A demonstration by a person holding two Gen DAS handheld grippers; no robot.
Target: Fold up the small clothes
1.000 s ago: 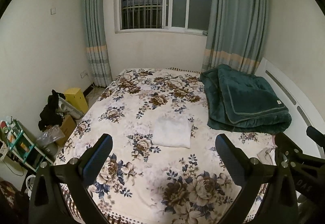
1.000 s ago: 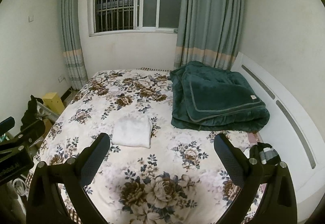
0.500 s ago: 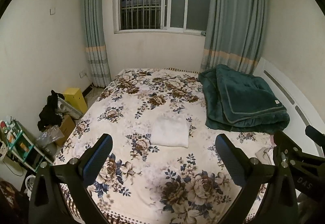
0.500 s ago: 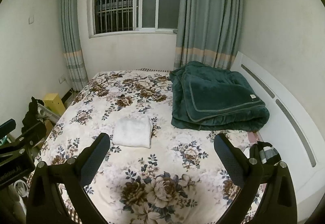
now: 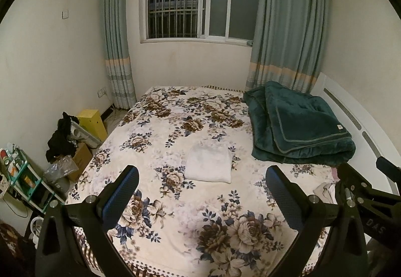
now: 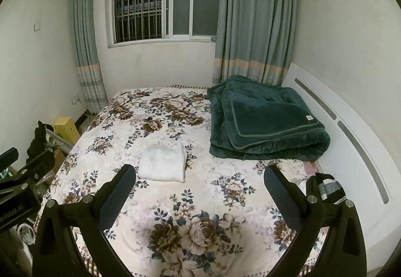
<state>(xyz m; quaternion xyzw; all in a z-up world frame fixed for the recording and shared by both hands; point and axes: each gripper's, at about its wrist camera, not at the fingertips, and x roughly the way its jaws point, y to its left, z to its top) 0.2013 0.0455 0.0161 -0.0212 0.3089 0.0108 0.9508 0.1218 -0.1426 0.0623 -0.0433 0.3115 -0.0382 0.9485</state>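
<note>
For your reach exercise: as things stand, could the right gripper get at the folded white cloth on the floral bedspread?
Probably yes: the right gripper is open and empty, and only bare floral bedspread separates it from the folded white cloth.

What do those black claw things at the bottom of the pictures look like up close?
Both tongs, left and right, are matte black frames with silver bolts. Each has two paddle-shaped fingers faced with textured, dark blue-black pads. White lettering marks their sides. No cables or sleeves show.

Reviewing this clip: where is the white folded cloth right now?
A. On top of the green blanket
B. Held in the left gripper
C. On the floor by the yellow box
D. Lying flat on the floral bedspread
D: the white folded cloth lies flat on the floral bedspread, apart from the green blanket, and both the left gripper and the right gripper are open and empty.
</note>
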